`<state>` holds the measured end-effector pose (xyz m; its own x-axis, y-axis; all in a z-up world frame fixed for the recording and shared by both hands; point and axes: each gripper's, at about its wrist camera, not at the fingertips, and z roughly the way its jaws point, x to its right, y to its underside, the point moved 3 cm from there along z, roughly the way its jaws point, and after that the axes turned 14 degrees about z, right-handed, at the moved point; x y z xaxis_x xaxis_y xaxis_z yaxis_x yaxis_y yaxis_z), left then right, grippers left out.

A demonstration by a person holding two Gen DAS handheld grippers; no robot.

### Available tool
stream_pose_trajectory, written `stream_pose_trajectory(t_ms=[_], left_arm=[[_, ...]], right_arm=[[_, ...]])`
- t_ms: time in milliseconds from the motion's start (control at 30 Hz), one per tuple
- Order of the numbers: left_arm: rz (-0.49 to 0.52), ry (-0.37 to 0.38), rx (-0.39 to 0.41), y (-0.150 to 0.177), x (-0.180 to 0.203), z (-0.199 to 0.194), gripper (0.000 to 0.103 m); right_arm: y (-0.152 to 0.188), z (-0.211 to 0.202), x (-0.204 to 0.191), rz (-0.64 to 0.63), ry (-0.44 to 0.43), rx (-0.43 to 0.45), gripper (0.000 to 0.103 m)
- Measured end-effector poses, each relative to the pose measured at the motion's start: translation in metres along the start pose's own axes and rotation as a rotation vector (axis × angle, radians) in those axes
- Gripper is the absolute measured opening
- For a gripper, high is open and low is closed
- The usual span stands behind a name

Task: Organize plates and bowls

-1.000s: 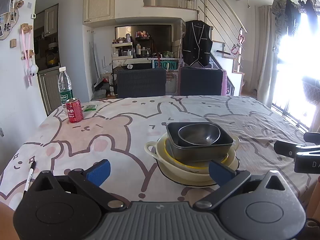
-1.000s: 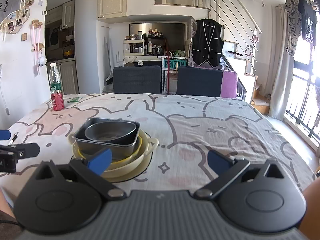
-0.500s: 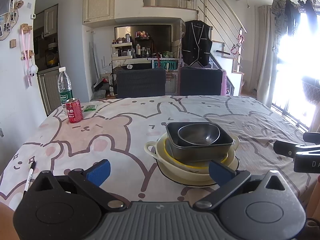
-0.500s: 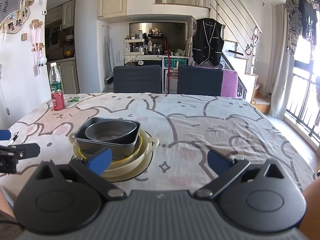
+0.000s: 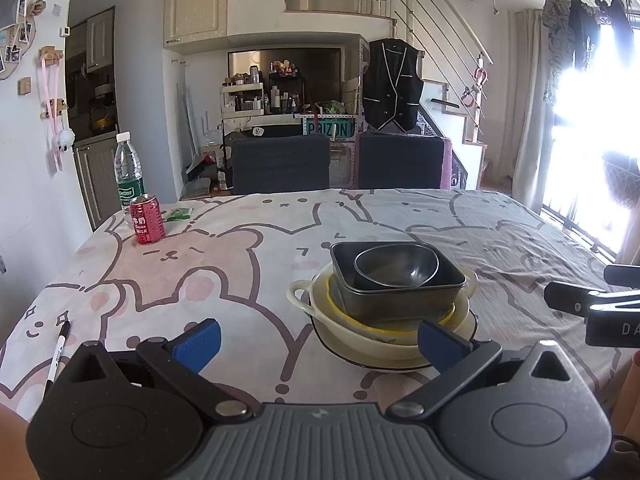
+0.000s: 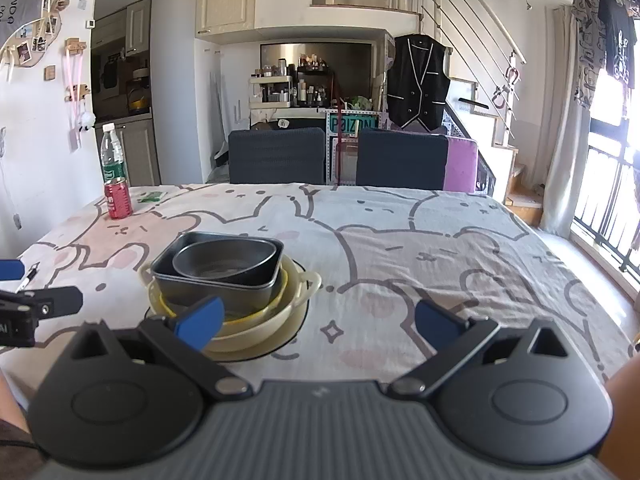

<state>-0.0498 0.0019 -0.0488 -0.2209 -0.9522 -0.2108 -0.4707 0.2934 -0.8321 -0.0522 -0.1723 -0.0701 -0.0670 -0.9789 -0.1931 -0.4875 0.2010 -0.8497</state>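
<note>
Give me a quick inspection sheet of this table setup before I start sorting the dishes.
Surface: table under bear-print cloth.
Job's things: dish stack; small dark bowl in dark rectangular pan, in yellow-rimmed bowl, in cream handled dish, on a black-rimmed plate.
Clutter: red can, water bottle, green packet, pen.
Grippers: left gripper, right gripper open, empty.
Cables: nothing seen.
Surroundings: two chairs, stairs, kitchen shelves.
</note>
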Motion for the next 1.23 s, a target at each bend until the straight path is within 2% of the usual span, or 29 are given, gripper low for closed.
stream_pose_trajectory(t_ms=[1233], left_arm=[[0.010, -0.007, -0.013, 0.0041, -0.0010, 0.0023, 0.103]], right_arm=[[0.0002, 0.0007, -0.0011, 0.003, 0.002, -0.002, 0.103]])
